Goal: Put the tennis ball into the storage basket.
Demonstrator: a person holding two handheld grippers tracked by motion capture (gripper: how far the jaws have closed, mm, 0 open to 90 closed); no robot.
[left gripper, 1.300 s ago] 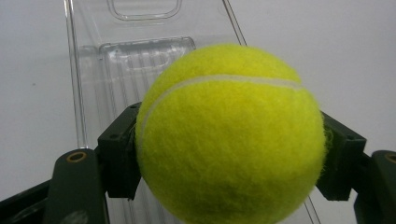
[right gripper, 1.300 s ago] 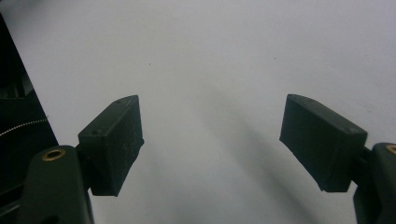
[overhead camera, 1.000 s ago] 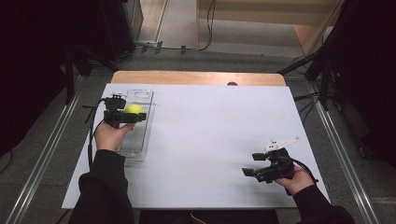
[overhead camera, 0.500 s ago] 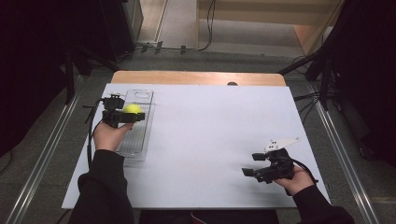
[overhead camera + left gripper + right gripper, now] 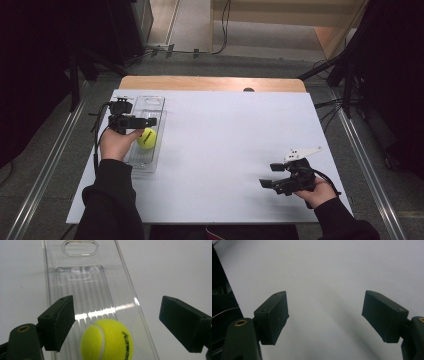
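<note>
My left hand (image 5: 116, 144) held the black two-jaw left gripper (image 5: 150, 121) level, pointing to the right across the table, my dark sleeve running up from the bottom edge. Its jaws had just been opening and stood well apart, their flat black pads (image 5: 61, 321) pressing on nothing. My right hand (image 5: 320, 192) held the black two-jaw right gripper (image 5: 267, 177), topped by its grey three-cornered plate, low and pointing left, jaws spread wide with nothing between them.
</note>
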